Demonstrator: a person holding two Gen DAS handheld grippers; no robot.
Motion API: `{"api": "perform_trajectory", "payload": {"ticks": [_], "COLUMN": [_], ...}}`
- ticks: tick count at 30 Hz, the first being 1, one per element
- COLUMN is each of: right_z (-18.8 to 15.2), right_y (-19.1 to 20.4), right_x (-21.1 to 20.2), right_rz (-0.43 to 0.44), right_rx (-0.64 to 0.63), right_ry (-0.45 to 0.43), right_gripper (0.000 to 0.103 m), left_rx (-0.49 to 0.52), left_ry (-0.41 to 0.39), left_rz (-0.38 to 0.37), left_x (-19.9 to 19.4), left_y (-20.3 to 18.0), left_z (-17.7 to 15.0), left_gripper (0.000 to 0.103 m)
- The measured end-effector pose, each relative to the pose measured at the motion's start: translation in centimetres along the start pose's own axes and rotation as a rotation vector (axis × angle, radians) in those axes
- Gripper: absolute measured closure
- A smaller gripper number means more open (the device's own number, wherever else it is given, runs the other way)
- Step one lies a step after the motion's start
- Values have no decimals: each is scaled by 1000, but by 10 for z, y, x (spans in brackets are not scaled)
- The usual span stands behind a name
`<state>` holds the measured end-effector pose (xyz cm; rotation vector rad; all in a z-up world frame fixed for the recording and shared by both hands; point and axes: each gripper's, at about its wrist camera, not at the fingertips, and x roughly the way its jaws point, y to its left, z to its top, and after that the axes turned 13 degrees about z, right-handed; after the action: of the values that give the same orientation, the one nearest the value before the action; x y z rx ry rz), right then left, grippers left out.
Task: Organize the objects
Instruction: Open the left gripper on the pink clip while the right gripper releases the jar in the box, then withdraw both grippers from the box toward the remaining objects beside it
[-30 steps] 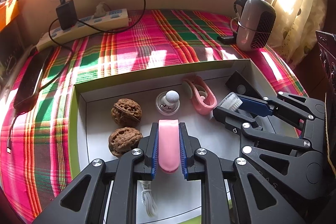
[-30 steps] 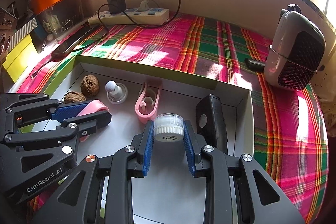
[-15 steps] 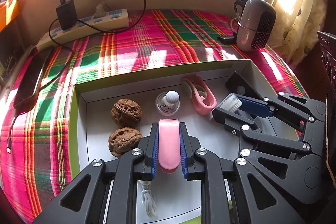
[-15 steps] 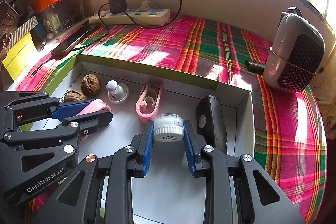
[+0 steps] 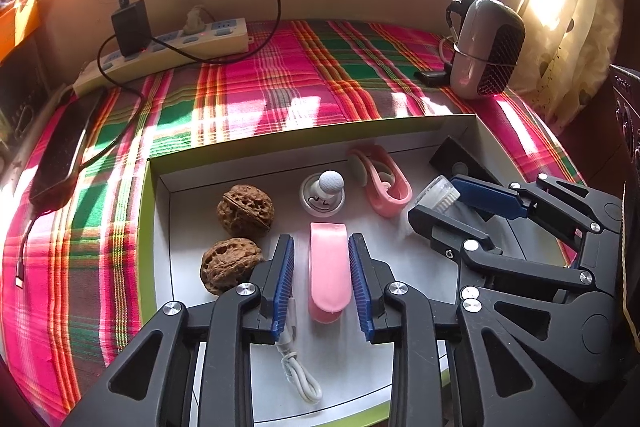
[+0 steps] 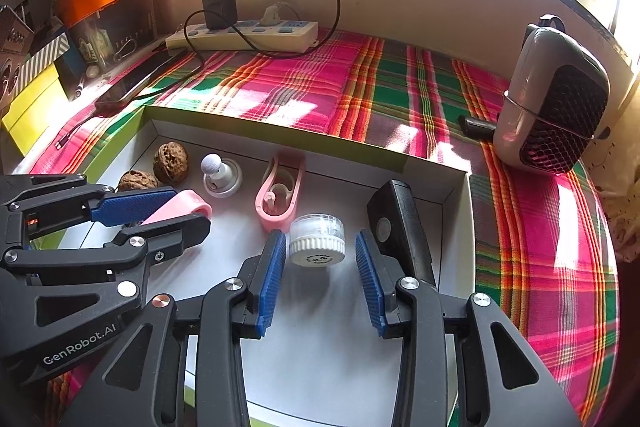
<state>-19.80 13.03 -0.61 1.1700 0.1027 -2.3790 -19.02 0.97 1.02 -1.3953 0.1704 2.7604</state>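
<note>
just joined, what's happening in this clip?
A person with two handheld claws is sorting small items in a shallow white box on a plaid cloth. The left claw is open around a pink case lying on the box floor. The right claw is open around a small white jar, also resting in the box. Two walnuts, a white knob, a pink clip and a black device already sit inside.

- My left claw has let go: its pads now stand apart from the pink case.
- My right claw has likewise opened, leaving gaps beside the white jar.
</note>
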Motion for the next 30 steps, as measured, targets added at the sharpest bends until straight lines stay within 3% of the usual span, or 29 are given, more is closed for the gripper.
{"api": "perform_trajectory", "payload": {"ticks": [30], "right_z": [-30], "right_y": [23], "right_x": [-67], "right_rz": [1], "right_rx": [75], "right_ry": [-115], "right_gripper": [61], "left_rx": [-11], "left_ry": [-93], "left_rz": [17], "left_x": [-68], "left_y": [5], "left_z": [-34], "left_gripper": [76]}}
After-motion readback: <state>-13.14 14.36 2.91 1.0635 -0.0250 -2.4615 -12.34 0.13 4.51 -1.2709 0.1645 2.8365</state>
